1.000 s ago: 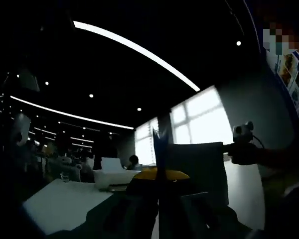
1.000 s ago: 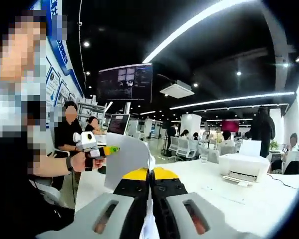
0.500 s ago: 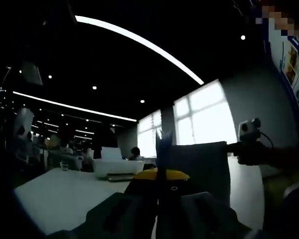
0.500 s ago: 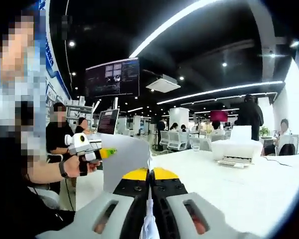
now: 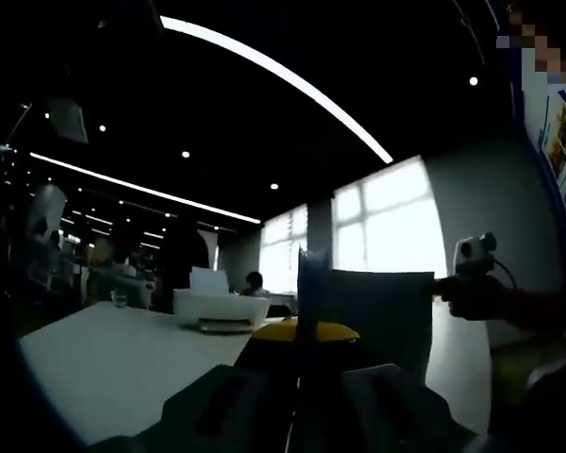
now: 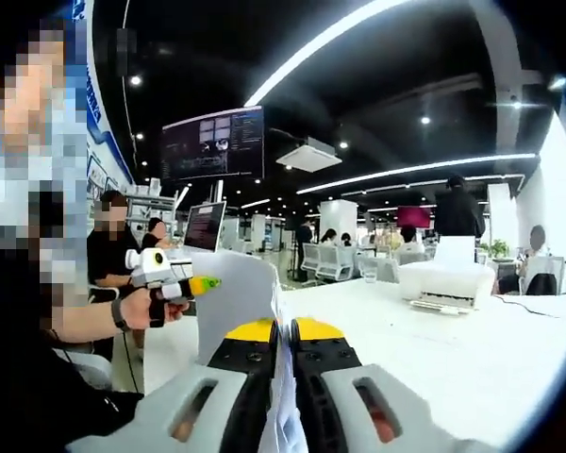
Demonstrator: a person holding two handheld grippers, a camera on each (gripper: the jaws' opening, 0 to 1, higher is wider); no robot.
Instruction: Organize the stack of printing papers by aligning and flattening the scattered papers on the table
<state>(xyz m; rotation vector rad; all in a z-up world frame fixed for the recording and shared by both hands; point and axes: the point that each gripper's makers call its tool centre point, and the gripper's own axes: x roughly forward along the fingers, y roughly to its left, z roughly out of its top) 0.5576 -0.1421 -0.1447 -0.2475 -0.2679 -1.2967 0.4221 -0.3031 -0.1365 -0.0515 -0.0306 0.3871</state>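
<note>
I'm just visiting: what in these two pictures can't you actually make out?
- Left gripper view: very dark; the left gripper and table lack detail.
- Both views: the paper stack is held upright; its far side is hidden, its lower edge sits behind the right gripper.
- Right gripper view: the hanging screen is too small to read.
- Right gripper view: the printer is far away, details unclear.

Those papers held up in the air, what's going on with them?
A person holds a gripper in each hand, and each one pinches an edge of the stack of papers, held upright above the white table. The right gripper has its jaws closed on one edge; the left gripper clamps the other. A printer sits further back on the table.
</note>
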